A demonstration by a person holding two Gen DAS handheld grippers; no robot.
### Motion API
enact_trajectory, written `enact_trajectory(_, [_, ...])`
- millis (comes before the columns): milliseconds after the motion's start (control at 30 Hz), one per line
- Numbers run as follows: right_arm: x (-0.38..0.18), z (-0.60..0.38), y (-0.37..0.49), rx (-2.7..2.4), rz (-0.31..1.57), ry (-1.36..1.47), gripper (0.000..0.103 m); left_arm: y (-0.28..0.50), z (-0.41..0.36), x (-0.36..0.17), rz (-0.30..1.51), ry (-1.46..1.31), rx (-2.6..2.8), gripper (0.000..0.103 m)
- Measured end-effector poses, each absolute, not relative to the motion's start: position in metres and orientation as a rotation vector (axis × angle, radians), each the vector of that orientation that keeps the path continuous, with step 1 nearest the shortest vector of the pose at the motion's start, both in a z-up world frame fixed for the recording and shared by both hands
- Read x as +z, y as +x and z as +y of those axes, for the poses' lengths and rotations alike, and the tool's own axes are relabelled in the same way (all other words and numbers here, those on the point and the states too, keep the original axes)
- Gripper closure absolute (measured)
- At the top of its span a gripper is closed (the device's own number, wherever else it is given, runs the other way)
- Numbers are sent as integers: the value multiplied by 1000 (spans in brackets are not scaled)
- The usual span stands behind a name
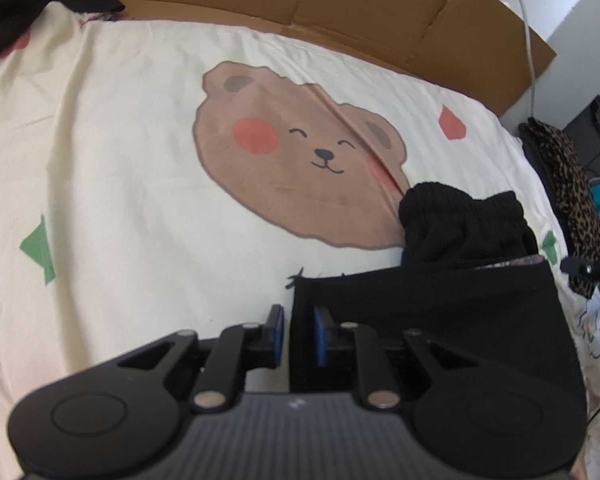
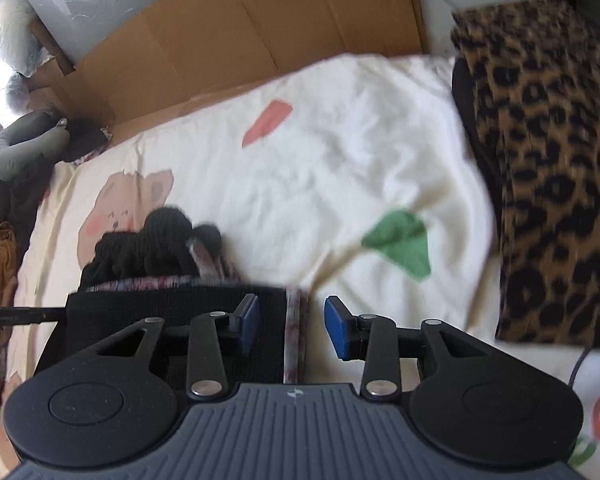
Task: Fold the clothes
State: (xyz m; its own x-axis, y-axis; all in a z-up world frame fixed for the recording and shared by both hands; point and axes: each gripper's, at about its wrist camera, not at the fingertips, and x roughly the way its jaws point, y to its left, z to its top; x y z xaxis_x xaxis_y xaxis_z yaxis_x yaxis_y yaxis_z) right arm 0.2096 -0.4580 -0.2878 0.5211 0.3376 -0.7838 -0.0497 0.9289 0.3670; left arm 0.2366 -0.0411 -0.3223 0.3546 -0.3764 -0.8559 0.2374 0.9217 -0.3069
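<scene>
A black garment (image 1: 440,304) lies folded on the cream bear-print bedsheet (image 1: 140,160), its gathered elastic waistband (image 1: 460,228) bunched at the far side. My left gripper (image 1: 299,328) stands over the garment's left corner, jaws a little apart. The fabric edge sits between the pads, and a strip of sheet shows beside the left pad. In the right wrist view the same garment (image 2: 160,304) shows a patterned lining strip (image 2: 296,332) along its right edge. My right gripper (image 2: 292,320) is open astride that edge, pads clear of the cloth.
A leopard-print cloth (image 2: 552,200) lies on the bed's right side (image 1: 572,184). Flattened cardboard (image 1: 340,0) lines the far edge of the bed. Dark clothes (image 2: 20,152) are piled at the far left, and a white cable (image 1: 530,40) hangs at the back right.
</scene>
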Motion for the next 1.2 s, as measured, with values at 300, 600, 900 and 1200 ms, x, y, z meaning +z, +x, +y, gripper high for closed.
enact_trajectory(300, [-310,-440,221,229,1048,254,60,236,-54,-327,1134,-73,-415,75])
enact_trajectory(600, [-314,-421,228,250,1033,125,60,235,-67,-328,1108,3,-412,71])
enact_trajectory(900, [-311,-410,230,291,1049,76,91,239,-79,-328,1119,35,-401,70])
enact_trajectory(1200, [-294,-424,224,251,1013,147,96,242,-71,-329,1161,-62,-442,96])
